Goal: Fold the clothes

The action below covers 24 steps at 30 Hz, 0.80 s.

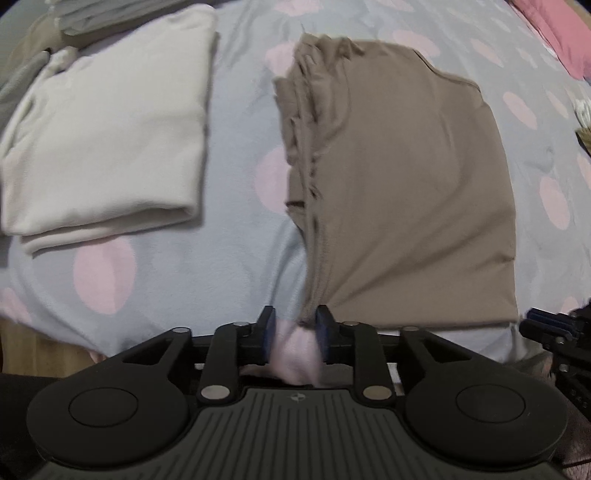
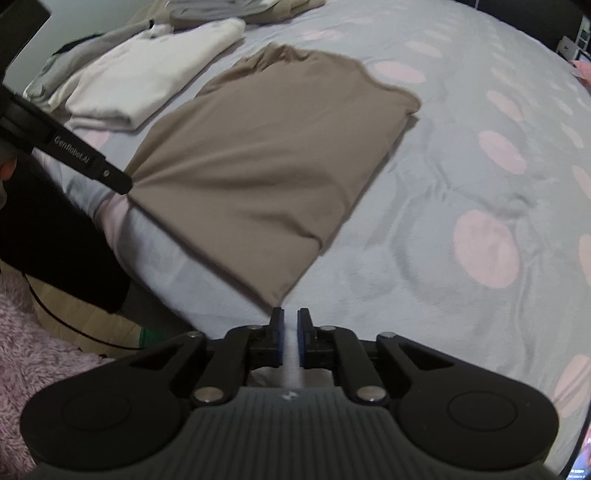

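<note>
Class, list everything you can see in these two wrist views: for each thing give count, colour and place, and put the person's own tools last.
Brown garment: one, taupe brown, folded flat at the middle of the bed, its near corners by the two grippers.
Cream garment: one, off-white, folded, lying apart to the left of the brown one.
Grey clothes: a small pile, grey and beige, at the far left edge of the bed; number unclear.
Bed cover: one, grey-blue with pink ovals, under all the clothes.
Fluffy rug: one, pink, on the floor beside the bed.
Left gripper: one, black with blue pads, open at the brown garment's near left corner.
Right gripper: one, black with blue pads, slightly open at the near right corner.
</note>
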Tool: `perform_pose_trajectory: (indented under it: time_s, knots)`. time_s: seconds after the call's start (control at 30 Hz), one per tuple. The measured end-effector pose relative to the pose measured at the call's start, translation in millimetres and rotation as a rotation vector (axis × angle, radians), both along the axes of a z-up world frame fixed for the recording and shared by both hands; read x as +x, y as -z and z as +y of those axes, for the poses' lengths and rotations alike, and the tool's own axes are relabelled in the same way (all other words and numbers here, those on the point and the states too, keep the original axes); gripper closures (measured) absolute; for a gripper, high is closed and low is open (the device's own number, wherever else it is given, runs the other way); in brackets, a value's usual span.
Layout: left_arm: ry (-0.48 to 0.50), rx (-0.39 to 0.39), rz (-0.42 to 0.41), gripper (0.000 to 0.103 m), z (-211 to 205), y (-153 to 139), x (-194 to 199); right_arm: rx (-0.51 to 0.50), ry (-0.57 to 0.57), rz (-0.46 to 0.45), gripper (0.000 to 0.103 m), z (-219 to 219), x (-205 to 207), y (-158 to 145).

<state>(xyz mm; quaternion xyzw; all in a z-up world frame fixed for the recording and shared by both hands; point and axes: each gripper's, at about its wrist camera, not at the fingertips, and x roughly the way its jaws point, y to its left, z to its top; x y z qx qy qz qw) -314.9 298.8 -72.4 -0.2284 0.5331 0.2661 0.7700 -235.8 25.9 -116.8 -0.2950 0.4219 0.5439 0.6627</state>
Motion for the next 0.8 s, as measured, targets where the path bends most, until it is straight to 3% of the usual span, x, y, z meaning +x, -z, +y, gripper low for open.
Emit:
perform_pose_trajectory:
  time_s: [0.07,0.17,0.23,0.4,0.47,0.8]
  knots:
    - [-0.020,0.017,-0.008,0.078,1.0,-4.8,-3.3,0.021,0.023,-0.011,0.070,-3.2,3.8,-6.2]
    - [-0.052,0.040,-0.031,0.070,2.7,-13.1,-9.0,0.050,0.046,-0.026,0.067,-6.2,7.1,-15.1]
    - [-0.067,0.027,-0.085,0.055,6.6,-21.5,-11.0,0.076,0.062,-0.031,0.058,-7.3,9.3,-20.1]
    - [-0.070,-0.020,-0.144,0.054,16.3,-31.2,-2.7,0.111,0.092,-0.043,0.056,-4.6,16.0,-25.6]
    - [-0.060,-0.012,-0.137,0.054,18.9,-31.3,3.8,0.120,0.101,-0.055,0.043,-4.3,18.0,-28.3]
    - [0.074,0.044,-0.131,0.050,30.8,-43.7,48.5,0.139,0.127,-0.108,0.042,2.9,24.9,-36.2]
